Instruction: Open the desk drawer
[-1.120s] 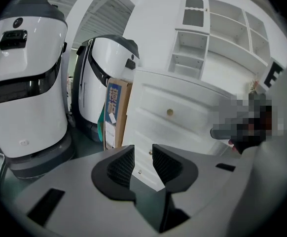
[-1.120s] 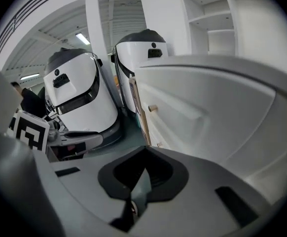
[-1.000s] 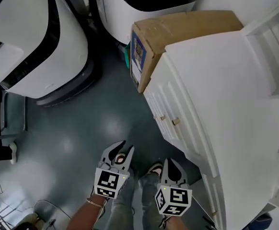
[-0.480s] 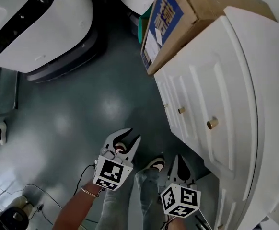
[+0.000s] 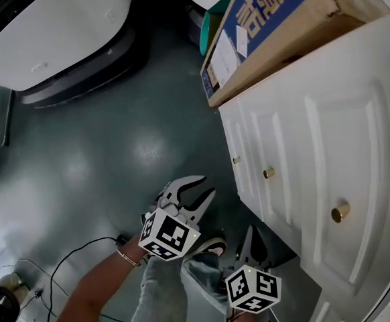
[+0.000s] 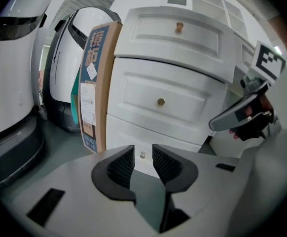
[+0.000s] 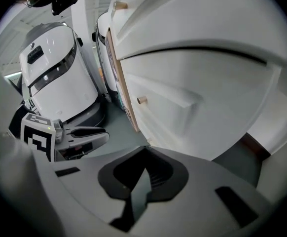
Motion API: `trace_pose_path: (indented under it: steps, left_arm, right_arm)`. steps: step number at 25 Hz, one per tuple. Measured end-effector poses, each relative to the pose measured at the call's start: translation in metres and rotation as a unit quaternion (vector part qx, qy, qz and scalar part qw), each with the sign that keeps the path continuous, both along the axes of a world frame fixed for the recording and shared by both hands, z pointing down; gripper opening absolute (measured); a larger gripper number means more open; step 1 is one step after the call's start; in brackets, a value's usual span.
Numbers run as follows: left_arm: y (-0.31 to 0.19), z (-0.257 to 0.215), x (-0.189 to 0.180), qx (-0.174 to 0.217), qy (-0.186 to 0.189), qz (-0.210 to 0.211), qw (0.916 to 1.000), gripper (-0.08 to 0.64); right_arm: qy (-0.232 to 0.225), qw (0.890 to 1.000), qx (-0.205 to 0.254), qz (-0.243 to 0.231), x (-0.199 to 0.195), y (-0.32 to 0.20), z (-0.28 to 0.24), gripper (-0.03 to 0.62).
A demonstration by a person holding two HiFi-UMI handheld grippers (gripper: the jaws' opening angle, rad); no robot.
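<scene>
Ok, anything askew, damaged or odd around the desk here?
Nothing stands out. The desk has its drawers shut and knobs in place. A box stands on edge beside it, with no visible damage.

This looks like a lab or equipment storage room rather than a home. Big glossy white-and-black machine housings (image 5: 54, 32) stand from ten to twelve o'clock on a bare, shiny dark-green floor (image 5: 114, 146). At one o'clock a flat cardboard box (image 5: 275, 25) with blue print and a stuck-on label stands on edge just beside the end of a white desk (image 5: 356, 92). The desk's panelled drawer fronts with brass knobs (image 5: 340, 212) fill the three o'clock side, household furniture set among machinery.
</scene>
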State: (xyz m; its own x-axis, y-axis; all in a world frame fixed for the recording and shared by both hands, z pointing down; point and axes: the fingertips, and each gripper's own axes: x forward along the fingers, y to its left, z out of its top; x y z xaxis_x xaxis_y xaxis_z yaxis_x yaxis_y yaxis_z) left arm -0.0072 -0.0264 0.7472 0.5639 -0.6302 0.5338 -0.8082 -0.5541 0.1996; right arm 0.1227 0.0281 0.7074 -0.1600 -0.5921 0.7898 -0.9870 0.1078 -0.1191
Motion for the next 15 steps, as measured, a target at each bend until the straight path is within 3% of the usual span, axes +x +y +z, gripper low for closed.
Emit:
trace_pose_path:
  steps: [15]
  left_arm:
    - [-0.048, 0.107, 0.054, 0.019, 0.002, 0.045, 0.9988, 0.129]
  right_arm:
    - [0.009, 1.000, -0.001, -0.019, 0.025, -0.008, 0.091, 0.006]
